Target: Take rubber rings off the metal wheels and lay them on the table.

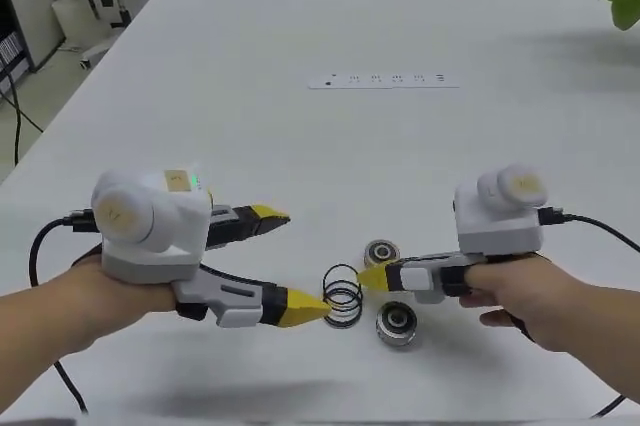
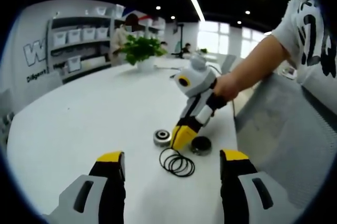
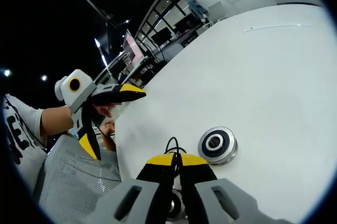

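Head view: left gripper [image 1: 288, 261] gapes wide beside the rubber rings [image 1: 343, 296]; two metal wheels [image 1: 397, 323] flank the rubber rings on the table [image 1: 300, 126]. Left gripper view: jaws apart, rubber rings [image 2: 177, 162] ahead. Right gripper view: right gripper [image 3: 176, 156] pinches a loop of the rubber rings.

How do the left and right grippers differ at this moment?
The left gripper has its jaws spread wide, while the right gripper has its jaws shut together. The left gripper's lower tip sits beside the pile of rubber rings; the right gripper's tip lies between the far metal wheel and the near metal wheel. Both have yellow tips and point at the rings from opposite sides.
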Action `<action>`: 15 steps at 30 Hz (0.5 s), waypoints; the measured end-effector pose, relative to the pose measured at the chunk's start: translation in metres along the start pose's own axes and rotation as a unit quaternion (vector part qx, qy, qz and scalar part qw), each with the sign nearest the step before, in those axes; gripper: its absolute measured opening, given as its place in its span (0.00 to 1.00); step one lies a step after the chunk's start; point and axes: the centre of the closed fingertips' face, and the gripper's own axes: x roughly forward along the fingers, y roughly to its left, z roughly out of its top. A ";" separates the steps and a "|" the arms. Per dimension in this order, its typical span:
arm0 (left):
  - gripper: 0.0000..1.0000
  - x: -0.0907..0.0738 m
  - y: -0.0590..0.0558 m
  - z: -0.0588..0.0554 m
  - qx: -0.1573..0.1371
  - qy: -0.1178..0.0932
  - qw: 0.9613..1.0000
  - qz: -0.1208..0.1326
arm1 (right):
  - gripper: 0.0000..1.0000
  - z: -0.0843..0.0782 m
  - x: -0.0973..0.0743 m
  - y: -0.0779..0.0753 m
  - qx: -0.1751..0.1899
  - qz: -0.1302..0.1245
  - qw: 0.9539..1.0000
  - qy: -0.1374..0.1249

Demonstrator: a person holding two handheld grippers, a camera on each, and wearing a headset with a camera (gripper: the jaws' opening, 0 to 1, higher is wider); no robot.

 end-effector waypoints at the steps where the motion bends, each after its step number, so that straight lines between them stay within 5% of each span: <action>1: 0.74 0.000 0.000 0.000 0.000 0.000 1.000 0.000 | 0.03 0.000 0.001 0.000 -0.002 -0.002 1.000 0.001; 15: 0.74 0.000 0.003 -0.003 -0.003 0.002 1.000 0.000 | 0.14 -0.002 0.002 0.004 -0.010 -0.003 1.000 0.003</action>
